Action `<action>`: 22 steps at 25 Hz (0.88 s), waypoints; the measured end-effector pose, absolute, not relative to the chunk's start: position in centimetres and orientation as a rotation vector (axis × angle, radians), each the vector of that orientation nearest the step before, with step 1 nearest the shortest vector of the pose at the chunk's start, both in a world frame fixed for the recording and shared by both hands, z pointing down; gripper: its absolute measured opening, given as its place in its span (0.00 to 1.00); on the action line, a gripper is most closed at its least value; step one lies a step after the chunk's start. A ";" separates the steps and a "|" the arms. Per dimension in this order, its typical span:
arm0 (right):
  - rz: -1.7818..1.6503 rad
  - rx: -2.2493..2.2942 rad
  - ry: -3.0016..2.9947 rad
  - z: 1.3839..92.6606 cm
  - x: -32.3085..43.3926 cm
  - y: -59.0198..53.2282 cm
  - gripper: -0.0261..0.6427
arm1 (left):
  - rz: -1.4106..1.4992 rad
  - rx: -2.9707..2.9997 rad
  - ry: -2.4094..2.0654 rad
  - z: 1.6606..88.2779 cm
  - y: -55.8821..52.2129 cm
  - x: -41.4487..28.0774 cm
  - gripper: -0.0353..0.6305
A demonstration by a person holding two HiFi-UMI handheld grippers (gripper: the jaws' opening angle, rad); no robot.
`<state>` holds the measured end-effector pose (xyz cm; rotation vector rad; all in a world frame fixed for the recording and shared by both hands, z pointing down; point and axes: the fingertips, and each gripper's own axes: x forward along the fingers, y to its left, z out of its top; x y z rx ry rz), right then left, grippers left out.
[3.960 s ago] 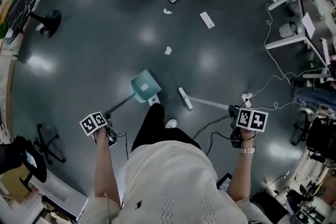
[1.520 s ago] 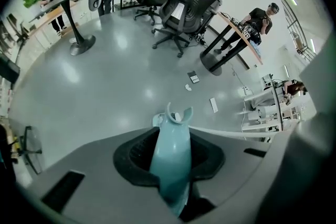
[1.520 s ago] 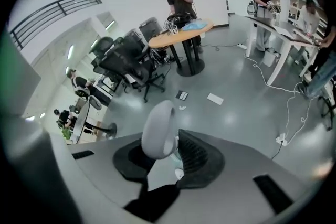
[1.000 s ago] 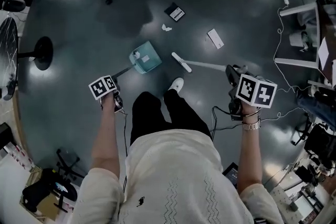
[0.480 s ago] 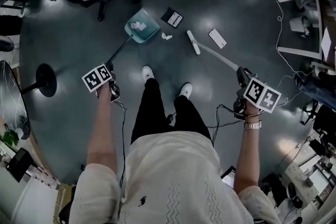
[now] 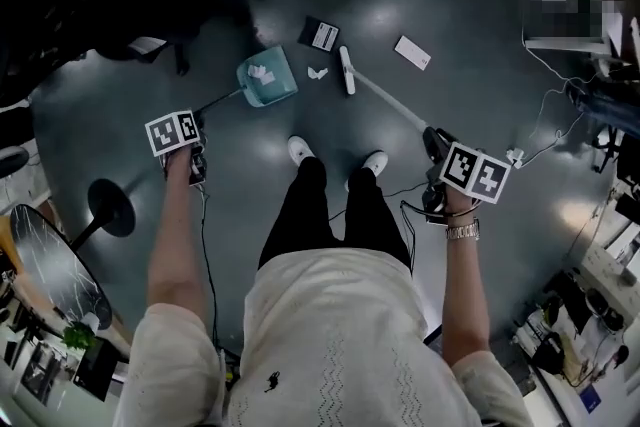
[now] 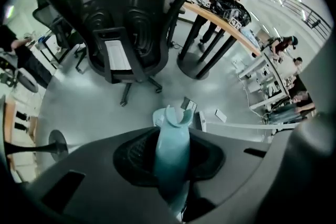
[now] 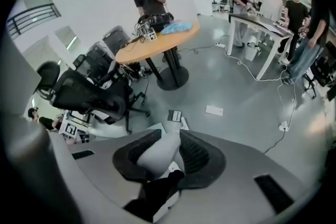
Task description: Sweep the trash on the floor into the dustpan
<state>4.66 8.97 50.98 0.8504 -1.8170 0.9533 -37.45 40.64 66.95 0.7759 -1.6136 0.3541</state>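
Fingers of left gripper (image 7: 170,157) clamped on teal dustpan (image 6: 266,78) handle, fingers of right gripper (image 8: 160,157) clamped on white broom (image 6: 347,71) handle, paper scrap (image 6: 317,73) on floor (image 6: 230,215) just beside dustpan, between it and broom head.

The broom (image 6: 385,103) swings left, its head now closer to the floor scrap (image 6: 317,72). A second scrap (image 6: 260,72) now lies inside the dustpan (image 6: 277,88).

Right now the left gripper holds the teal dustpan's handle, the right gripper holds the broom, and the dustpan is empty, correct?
Not quite: the dustpan is not empty. The head view shows white scraps lying in it. The rest holds: the left gripper holds the dustpan handle, and the right gripper holds the broom.
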 end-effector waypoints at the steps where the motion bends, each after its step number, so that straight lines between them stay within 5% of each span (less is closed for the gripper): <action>1: 0.947 0.821 -1.800 51.4 4.1 10.6 0.20 | 0.388 0.790 -1.589 67.5 40.1 -37.6 0.20; 12: 0.686 0.484 -1.695 53.1 1.0 24.2 0.20 | 0.317 0.798 -1.474 71.8 37.4 -32.6 0.20; 22: 1.051 0.458 -1.748 49.2 -0.3 19.6 0.20 | 0.298 0.788 -1.517 70.3 36.7 -31.4 0.20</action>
